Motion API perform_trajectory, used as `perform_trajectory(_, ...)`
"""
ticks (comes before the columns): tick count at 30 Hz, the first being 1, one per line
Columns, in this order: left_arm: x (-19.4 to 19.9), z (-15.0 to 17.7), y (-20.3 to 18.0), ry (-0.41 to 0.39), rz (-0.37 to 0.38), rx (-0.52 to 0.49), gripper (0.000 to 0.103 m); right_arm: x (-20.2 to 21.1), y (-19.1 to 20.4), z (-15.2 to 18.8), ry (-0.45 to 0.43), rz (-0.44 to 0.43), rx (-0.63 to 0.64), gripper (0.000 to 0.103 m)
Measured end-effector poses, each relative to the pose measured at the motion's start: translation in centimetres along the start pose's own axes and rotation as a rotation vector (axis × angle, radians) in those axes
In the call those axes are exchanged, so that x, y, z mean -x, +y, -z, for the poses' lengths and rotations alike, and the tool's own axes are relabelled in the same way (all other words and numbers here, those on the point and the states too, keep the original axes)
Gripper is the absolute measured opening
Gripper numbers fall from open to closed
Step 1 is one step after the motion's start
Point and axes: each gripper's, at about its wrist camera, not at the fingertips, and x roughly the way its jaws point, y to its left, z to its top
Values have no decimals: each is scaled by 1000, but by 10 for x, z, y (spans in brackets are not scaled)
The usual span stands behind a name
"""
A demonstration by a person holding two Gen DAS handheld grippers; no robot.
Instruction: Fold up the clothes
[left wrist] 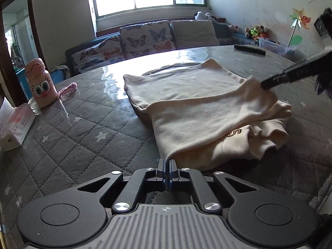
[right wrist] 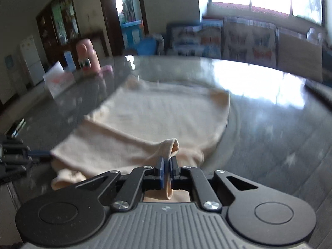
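While both grippers sit at the near edge of the cream garment [left wrist: 195,103], I read the fold as turning on one line: the lifted hem runs crosswise between my two hands, and the garment's body stretches away from me toward the window side of the bench [left wrist: 83,124]. The left gripper [left wrist: 166,164] has its jaws drawn together on the near left corner of the cloth; from its own view I judge a thin edge pinched there, though the cloth barely shows between the pads. The right gripper [right wrist: 167,166] is clamped narrow on a bunched fold of the same garment, with cloth visibly passing between the fingers and hanging behind them. Its dark fingers also appear in the left view at the garment's right side. Both hands are equally near the hem, so I would carry it forward evenly, away from me, over the flat part. A pink bottle [left wrist: 41,83] and a tissue box [left wrist: 14,122] stand well apart on the left.
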Motion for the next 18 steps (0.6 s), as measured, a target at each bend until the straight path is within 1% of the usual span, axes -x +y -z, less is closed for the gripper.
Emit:
perform_trajectory(2,4,-6,5,-7,-7,-4,7,-4,-3,4,26,3,-2,8)
perform_trajectory(4,7,-15,9,-24,-16,-3,7,3,-4,7,7,-6,2,10)
perform_trajectory(8,0,-41,11,-66,4,19,7,8,-2,-3,-40,-11,19,11)
perform_trajectory(11,-19,-58,4,-83,19,17,7,-6,3,-7,-36,-33,27,11)
perform_trajectory(14,-41,-70,-1,-74,38,24,8,-21,8,-8,-30,-49,38,11)
perform_trajectory(18,-68,-74,-1,-44,46,21,8,-34,9,-9,-17,-45,51,11)
